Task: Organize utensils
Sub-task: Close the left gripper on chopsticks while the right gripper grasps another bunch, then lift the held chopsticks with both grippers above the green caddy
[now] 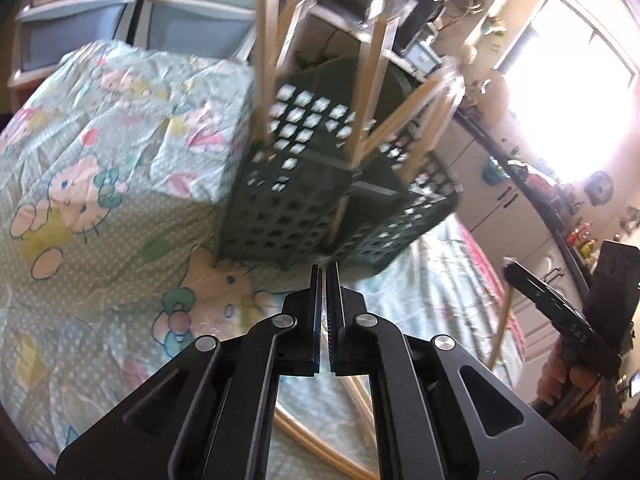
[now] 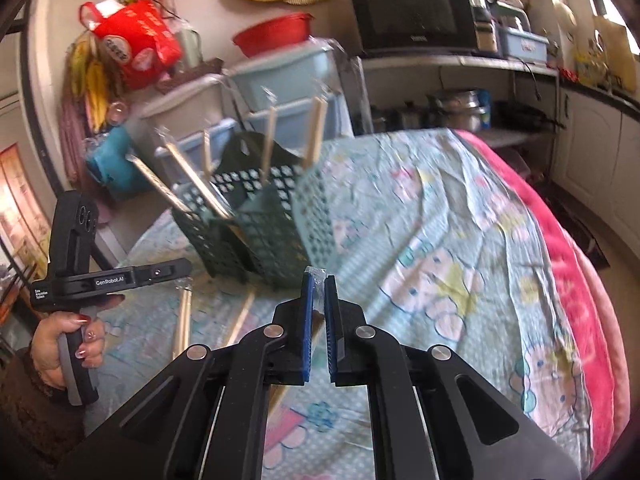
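Note:
A dark green perforated utensil basket (image 1: 316, 200) stands on a table covered with a cartoon-print cloth (image 1: 100, 200); several wrapped wooden chopstick pairs (image 1: 372, 64) stick up out of it. It also shows in the right wrist view (image 2: 256, 232) with the chopsticks (image 2: 316, 132) leaning out. My left gripper (image 1: 327, 270) is shut and empty, just in front of the basket's base. My right gripper (image 2: 318, 278) is shut on a plastic-wrapped chopstick pair (image 2: 319, 280), whose wood runs down under the fingers. Loose chopsticks (image 2: 184, 320) lie on the cloth left of it.
Pale plastic storage drawers (image 2: 280, 76) stand behind the table. A microwave (image 2: 412, 12) and pots sit on shelves at the back. A pink blanket (image 2: 580, 280) runs along the table's right edge. The left gripper's handle and a hand (image 2: 76, 280) show at the left.

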`<state>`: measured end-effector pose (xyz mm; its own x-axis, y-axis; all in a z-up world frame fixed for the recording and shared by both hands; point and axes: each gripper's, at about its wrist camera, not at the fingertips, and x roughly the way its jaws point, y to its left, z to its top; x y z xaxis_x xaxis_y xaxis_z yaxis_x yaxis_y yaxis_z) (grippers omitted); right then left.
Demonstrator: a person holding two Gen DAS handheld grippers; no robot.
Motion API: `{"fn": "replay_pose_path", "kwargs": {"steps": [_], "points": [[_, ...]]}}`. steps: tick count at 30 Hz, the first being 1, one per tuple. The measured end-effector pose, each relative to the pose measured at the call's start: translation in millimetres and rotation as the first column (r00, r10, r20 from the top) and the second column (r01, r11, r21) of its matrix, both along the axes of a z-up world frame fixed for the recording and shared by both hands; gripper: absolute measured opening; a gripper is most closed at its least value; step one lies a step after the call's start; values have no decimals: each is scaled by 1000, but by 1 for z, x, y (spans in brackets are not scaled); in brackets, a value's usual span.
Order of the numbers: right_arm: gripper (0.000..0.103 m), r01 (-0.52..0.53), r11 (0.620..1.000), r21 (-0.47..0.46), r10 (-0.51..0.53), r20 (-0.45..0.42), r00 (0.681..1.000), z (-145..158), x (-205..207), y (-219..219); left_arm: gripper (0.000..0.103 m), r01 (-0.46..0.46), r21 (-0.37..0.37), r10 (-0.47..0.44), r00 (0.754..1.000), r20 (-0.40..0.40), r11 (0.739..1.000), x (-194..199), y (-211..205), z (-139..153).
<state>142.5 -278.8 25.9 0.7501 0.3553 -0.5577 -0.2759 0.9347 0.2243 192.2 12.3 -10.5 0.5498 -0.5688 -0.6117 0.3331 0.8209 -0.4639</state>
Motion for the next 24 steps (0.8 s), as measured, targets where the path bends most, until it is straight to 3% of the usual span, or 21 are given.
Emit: {"fn": "replay_pose_path", "kwargs": {"steps": [8, 15, 21, 23, 24], "points": [[5, -46, 999, 0, 46, 77, 996, 26, -8, 17, 1, 81, -75, -75, 993, 88, 994, -19, -14, 43], [4, -66, 998, 3, 65, 142, 988, 46, -13, 24, 0, 139, -76, -124, 977, 174, 987, -32, -27, 75], [4, -70, 998, 2, 69, 171, 983, 56, -12, 27, 0, 93, 19, -94, 984, 150, 996, -23, -32, 62], [4, -69, 998, 5, 67, 184, 981, 61, -11, 28, 8, 66, 59, -72, 992, 102, 996, -15, -31, 45], [4, -69, 998, 8, 66, 191, 979, 64, -10, 27, 19, 54, 77, -61, 995, 84, 996, -13, -28, 38]]}}
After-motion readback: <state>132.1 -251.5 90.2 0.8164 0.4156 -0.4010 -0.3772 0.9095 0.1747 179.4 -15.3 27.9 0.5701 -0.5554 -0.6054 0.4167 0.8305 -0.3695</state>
